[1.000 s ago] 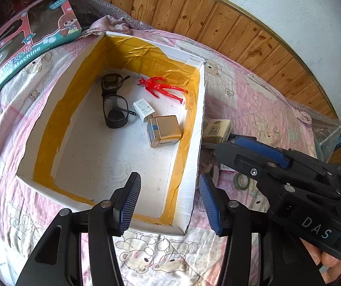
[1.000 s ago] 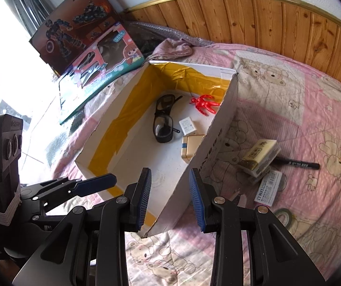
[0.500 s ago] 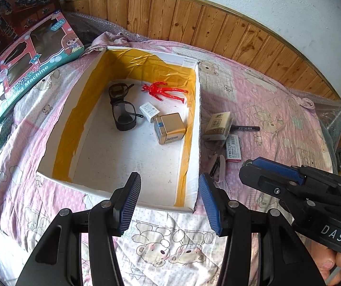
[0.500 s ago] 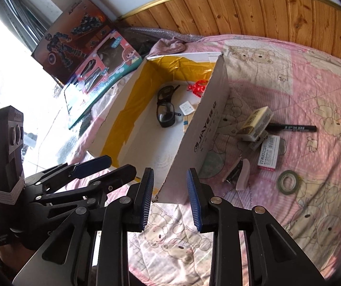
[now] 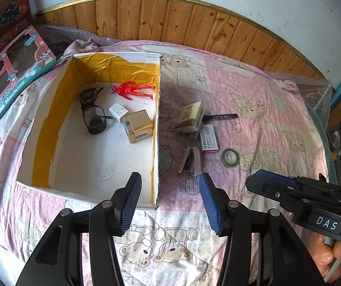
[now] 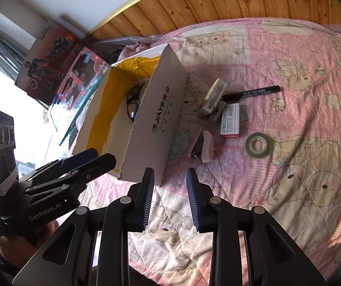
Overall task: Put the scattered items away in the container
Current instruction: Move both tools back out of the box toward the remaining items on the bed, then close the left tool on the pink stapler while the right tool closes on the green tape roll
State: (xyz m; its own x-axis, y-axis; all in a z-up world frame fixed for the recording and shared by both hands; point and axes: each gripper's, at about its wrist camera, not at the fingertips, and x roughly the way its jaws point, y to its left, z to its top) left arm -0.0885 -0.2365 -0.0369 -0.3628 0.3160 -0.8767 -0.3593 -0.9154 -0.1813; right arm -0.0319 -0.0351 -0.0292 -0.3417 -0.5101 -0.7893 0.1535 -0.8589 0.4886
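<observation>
Hovering empty above the pink bear-print quilt (image 5: 254, 90) on the bed, the left gripper (image 5: 170, 200) has its blue-padded jaws spread wide, and the near right corner of the open white cardboard box with yellow tape lining (image 5: 157, 143) lies between and just beyond them. The right gripper (image 6: 169, 196), likewise holding nothing, keeps its jaws moderately apart over the quilt just short of the same box corner, whose outer wall bears printed lettering. Inside the box lie a gold-coloured small carton (image 5: 138, 126), a small white packet (image 5: 118, 110), dark safety glasses (image 5: 92, 113) and a red plastic figure (image 5: 133, 89), all resting on the white floor towards the far right part. Outside, just beside the box's right wall, a pale pink stapler (image 6: 202, 149) lies on the quilt; a red-and-white staple box (image 6: 230, 120) sits next to it, a cream-coloured small carton (image 6: 214, 95) lies farther on, touching the tip of a black marker pen (image 6: 251, 92), and a green roll of tape (image 6: 258, 145) lies apart to the right. Two boxed toys (image 6: 58, 69) lean at the far left edge of the bed, below the wooden wall panelling (image 5: 170, 21).
</observation>
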